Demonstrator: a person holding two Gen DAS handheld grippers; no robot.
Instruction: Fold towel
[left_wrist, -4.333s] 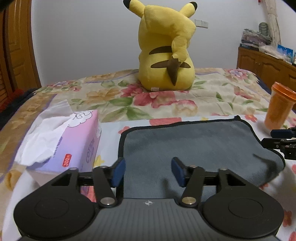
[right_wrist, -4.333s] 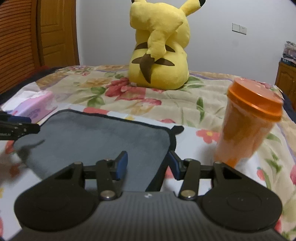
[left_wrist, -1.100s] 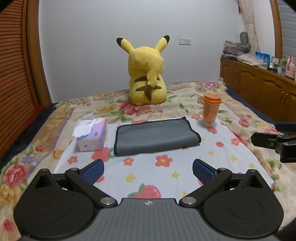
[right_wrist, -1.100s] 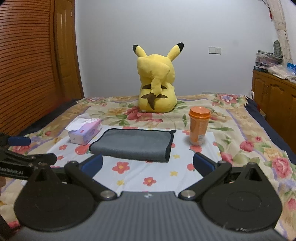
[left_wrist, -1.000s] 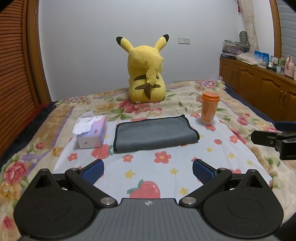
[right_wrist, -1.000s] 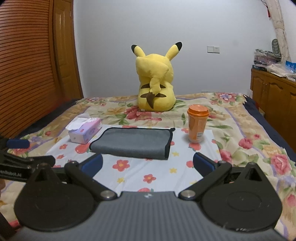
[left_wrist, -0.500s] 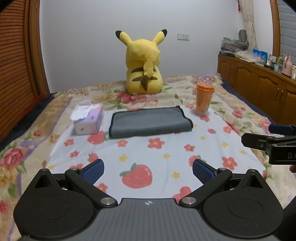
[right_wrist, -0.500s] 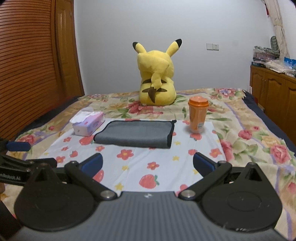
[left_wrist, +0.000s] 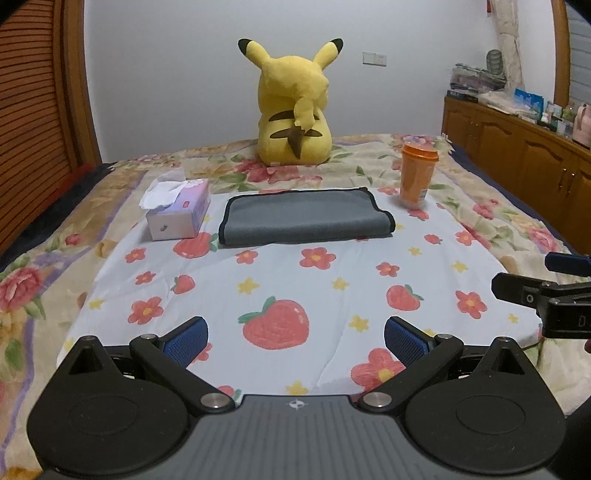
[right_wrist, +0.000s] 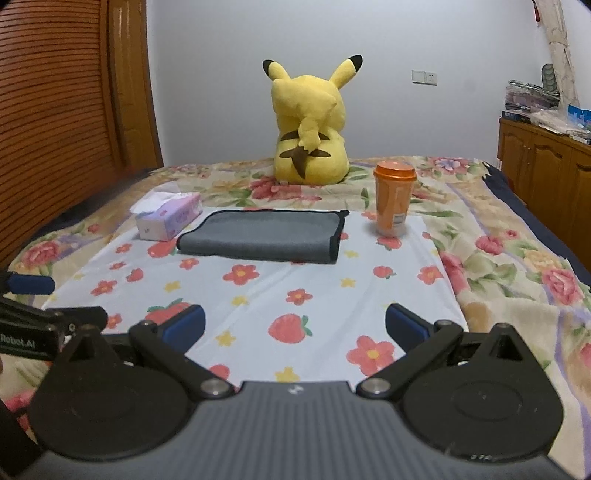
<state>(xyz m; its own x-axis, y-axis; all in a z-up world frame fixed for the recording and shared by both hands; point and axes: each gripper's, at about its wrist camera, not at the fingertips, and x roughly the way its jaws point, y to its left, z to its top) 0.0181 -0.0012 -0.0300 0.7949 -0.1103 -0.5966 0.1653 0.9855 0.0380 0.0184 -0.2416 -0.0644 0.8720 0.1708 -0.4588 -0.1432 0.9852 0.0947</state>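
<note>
A grey towel with black trim (left_wrist: 304, 218) lies folded flat on the white flower-and-strawberry cloth (left_wrist: 332, 291), far ahead of both grippers; it also shows in the right wrist view (right_wrist: 260, 236). My left gripper (left_wrist: 293, 341) is open and empty, well back from the towel above the cloth's near part. My right gripper (right_wrist: 293, 328) is open and empty, also well back. The right gripper shows at the right edge of the left wrist view (left_wrist: 543, 291).
A pink tissue box (left_wrist: 179, 216) stands left of the towel, an orange lidded cup (left_wrist: 417, 177) right of it. A yellow plush toy (left_wrist: 295, 114) sits behind on the floral bedspread. Wooden cabinets (left_wrist: 524, 151) line the right wall, a wooden slatted door (right_wrist: 62, 122) the left.
Both grippers have drawn back from the towel and opened wide. Over the last second they moved slightly lower and nearer; the towel stayed put.
</note>
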